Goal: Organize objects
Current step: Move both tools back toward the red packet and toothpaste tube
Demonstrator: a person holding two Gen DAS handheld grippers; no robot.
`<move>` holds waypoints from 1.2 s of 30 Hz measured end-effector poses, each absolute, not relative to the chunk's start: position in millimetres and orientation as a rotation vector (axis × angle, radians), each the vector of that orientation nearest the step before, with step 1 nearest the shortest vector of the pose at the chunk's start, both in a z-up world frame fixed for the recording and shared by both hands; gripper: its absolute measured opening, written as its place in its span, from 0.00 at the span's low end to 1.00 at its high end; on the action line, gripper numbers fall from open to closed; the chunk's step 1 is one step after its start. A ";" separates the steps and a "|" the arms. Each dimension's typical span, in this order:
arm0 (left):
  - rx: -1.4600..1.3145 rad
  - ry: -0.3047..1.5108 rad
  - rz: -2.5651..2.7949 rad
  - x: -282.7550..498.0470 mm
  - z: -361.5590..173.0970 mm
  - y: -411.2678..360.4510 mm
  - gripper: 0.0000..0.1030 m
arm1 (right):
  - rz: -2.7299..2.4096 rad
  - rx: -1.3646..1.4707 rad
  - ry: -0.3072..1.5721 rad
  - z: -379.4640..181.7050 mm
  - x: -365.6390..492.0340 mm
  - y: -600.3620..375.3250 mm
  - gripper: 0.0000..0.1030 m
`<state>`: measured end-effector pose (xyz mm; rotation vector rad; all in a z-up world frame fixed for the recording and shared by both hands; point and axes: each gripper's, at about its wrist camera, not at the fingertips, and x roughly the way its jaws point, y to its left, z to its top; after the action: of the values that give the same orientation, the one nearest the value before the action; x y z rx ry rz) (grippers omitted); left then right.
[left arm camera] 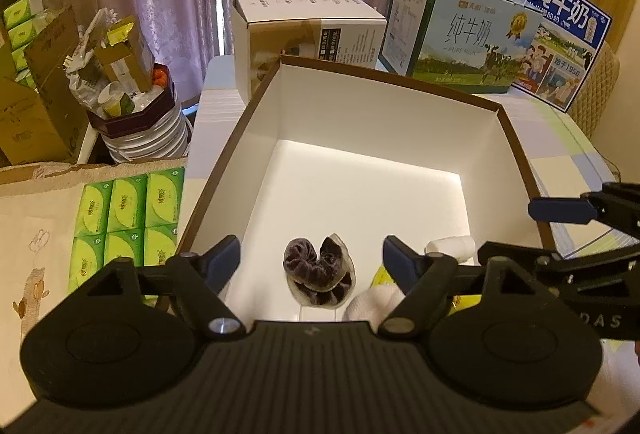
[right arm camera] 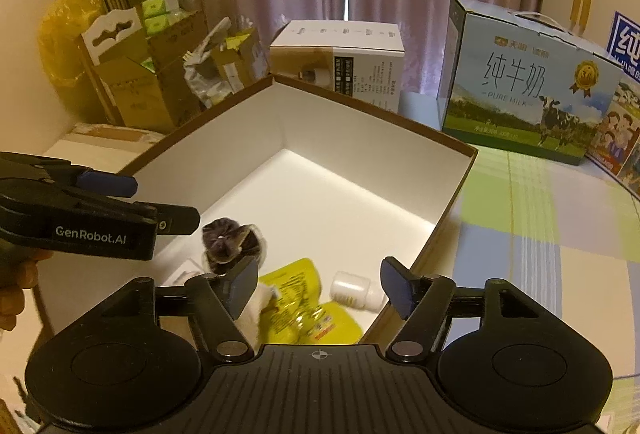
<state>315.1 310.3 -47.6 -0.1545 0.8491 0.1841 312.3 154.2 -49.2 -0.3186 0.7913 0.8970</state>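
A large open box (left arm camera: 516,138) with brown rim and white inside stands on the table; it also shows in the right wrist view (right arm camera: 452,194). Inside near the front lie a dark purple scrunchie in clear wrap (left arm camera: 318,272) (right arm camera: 228,238), a yellow pouch (right arm camera: 298,298), a small white bottle (right arm camera: 354,290) (left arm camera: 450,246) and a white cloth (left arm camera: 376,300). My left gripper (left arm camera: 312,258) is open and empty above the scrunchie. My right gripper (right arm camera: 320,284) is open and empty above the pouch and bottle.
Milk cartons (left arm camera: 460,30) and a white carton (left arm camera: 308,30) stand behind the box. Green tissue packs (left arm camera: 124,218) lie to the left. Cluttered cardboard boxes (right arm camera: 152,74) fill the far left. A checked tablecloth (right arm camera: 552,234) lies right of the box.
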 end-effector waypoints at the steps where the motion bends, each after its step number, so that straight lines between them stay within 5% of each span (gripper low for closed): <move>1: -0.156 0.846 0.185 312.6 -46.2 310.0 0.77 | 0.899 -0.314 0.791 -47.7 310.4 153.0 0.64; 10: -0.169 0.824 0.210 285.3 -25.4 305.6 0.84 | 0.939 -0.259 0.785 -31.3 286.2 135.9 0.66; 36: -0.178 0.810 0.214 196.4 3.5 233.9 0.84 | 0.980 -0.157 0.812 -12.8 225.1 43.8 0.67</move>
<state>196.4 233.9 3.5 -0.1783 0.8096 0.2144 225.1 43.8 -12.8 -0.1565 0.8124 0.9804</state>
